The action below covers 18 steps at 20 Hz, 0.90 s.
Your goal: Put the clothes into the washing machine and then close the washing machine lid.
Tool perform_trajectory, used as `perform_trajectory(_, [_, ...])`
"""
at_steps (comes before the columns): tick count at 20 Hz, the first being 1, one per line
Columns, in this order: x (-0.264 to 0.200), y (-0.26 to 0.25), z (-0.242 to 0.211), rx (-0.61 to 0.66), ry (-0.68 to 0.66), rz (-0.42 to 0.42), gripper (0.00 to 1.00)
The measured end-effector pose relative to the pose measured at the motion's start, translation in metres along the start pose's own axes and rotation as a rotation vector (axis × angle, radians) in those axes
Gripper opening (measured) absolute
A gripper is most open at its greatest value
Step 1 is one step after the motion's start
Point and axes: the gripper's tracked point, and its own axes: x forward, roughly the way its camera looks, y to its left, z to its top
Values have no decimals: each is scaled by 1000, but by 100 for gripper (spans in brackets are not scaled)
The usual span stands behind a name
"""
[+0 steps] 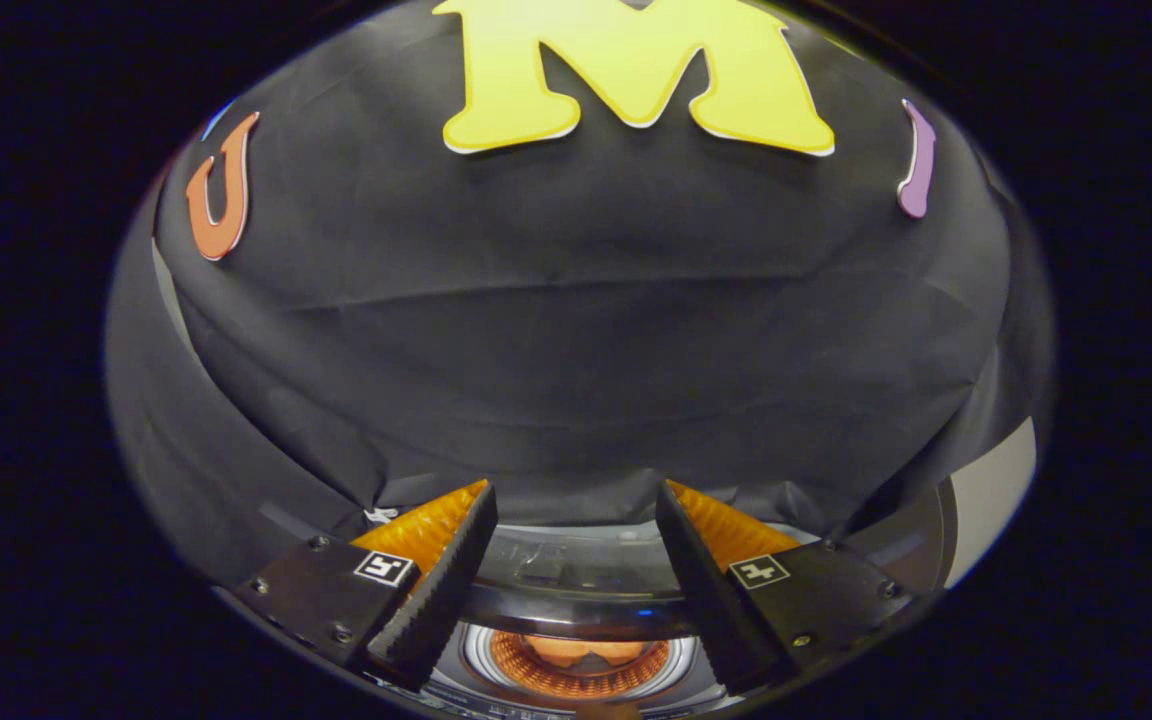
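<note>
Black cloth (576,330) hangs as the booth's back wall and takes up nearly everything ahead of you, wrinkled and draped down to the top of the washing machine (576,585). A pale panel (996,490) shows past the cloth's right edge.

Your gripper (576,545) is held level and high, its two fingers spread wide apart with nothing between them. Below and between the fingers (436,590) you look over the machine's dark top rim, and under that into the round drum opening (576,660), which glows orange. Something orange with rounded lobes (581,650) lies inside the drum; it may be the clothes, but it is too small and too distorted to say for sure. No garment is seen outside the machine.

The lid itself is hard to make out. A dark glossy band (576,605) runs across just beyond the fingertips, and it could be the lid's edge or the machine's control strip; you cannot tell which from here.

Judging by this, you are either between loading and closing or about to start. If the drum already holds the load, your next move calls for tilting down to find the lid's free edge, setting one finger on it, and swinging it shut without catching cloth in the rim.
</note>
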Motion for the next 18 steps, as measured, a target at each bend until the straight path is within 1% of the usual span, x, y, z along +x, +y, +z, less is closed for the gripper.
perform_trajectory(10, [-14, 2, -10, -6, -65, 0, 100])
perform_trajectory(18, [-27, 4, -24, -13, -94, 6, 100])
